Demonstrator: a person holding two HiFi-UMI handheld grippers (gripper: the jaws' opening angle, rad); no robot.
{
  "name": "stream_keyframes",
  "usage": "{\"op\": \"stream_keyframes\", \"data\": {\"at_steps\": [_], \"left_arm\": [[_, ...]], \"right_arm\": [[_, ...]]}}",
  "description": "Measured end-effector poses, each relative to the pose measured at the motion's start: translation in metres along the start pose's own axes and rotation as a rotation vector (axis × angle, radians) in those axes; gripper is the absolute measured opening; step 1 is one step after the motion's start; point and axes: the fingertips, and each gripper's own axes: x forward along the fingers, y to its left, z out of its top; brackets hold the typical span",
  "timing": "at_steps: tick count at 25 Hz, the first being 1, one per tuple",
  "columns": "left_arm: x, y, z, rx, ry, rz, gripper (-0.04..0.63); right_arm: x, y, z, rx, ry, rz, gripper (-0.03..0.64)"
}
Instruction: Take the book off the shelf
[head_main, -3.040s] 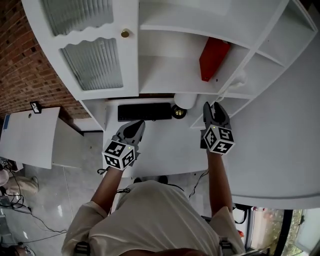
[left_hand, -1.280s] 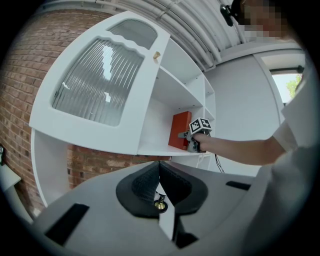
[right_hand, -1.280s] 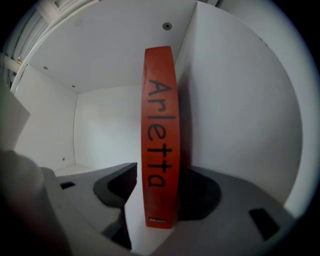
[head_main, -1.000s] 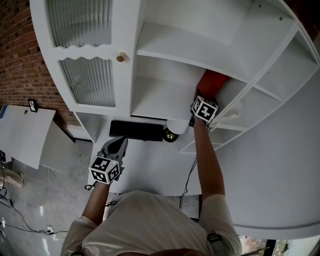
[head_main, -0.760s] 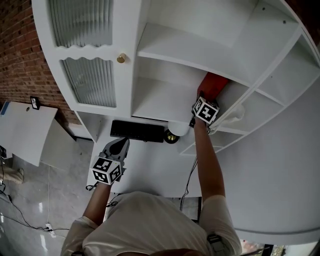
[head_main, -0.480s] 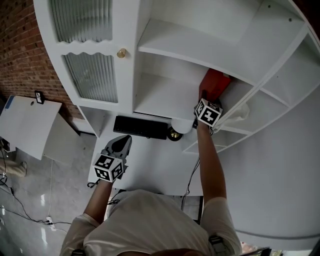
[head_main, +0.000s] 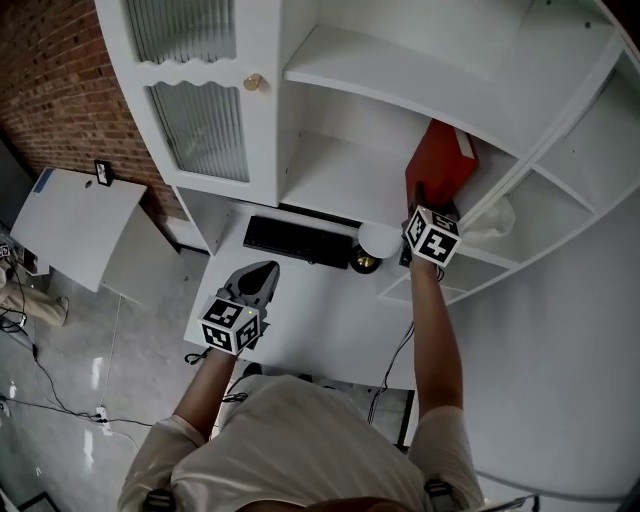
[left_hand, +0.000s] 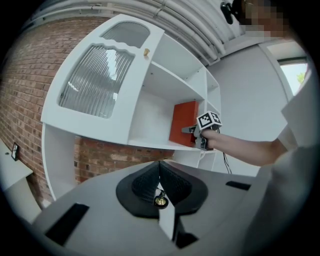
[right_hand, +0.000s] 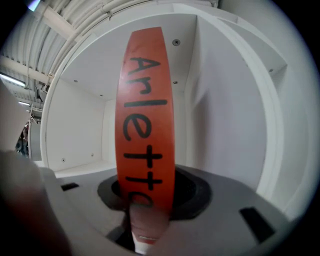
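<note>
Gripping: right hand-held gripper (right_hand: 147, 200) clamped on the slim red book (right_hand: 145, 115), flat matte spine with black lettering | book: standing on the smooth white shelf (head_main: 340, 180), near its right wall | left hand-held gripper (left_hand: 160, 182): jaws together, empty, below the shelf

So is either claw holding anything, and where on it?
The right claw grips the red book low on its spine, one jaw on each cover. The left claw is shut and holds nothing.
</note>
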Motion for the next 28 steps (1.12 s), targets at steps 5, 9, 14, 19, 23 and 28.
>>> {"op": "stream_keyframes", "data": {"at_steps": [5,9,14,19,23,28], "left_arm": [[-0.007,-0.012,-0.009,-0.005,0.004,0.025,-0.006],[-0.017,-0.016,-0.016,-0.005,0.008,0.054,-0.006],[-0.027,-0.018,-0.022,-0.005,0.009,0.072,-0.006],[-0.041,-0.005,-0.019,0.001,-0.009,0.081,-0.006],[-0.050,0.011,-0.014,0.008,-0.016,0.084,-0.006],[-0.060,0.025,-0.010,0.007,-0.014,0.058,-0.006]], "right_arm": [[-0.024,0.008,-0.003,-0.002,-0.010,0.066,0.157],[-0.045,0.019,-0.010,-0.006,-0.024,0.119,0.158],[-0.072,0.028,-0.016,-0.010,-0.052,0.157,0.158],[-0.101,0.048,-0.024,-0.026,-0.074,0.187,0.158],[-0.125,0.066,-0.030,-0.023,-0.084,0.196,0.158],[-0.152,0.086,-0.035,-0.027,-0.092,0.197,0.158]]}}
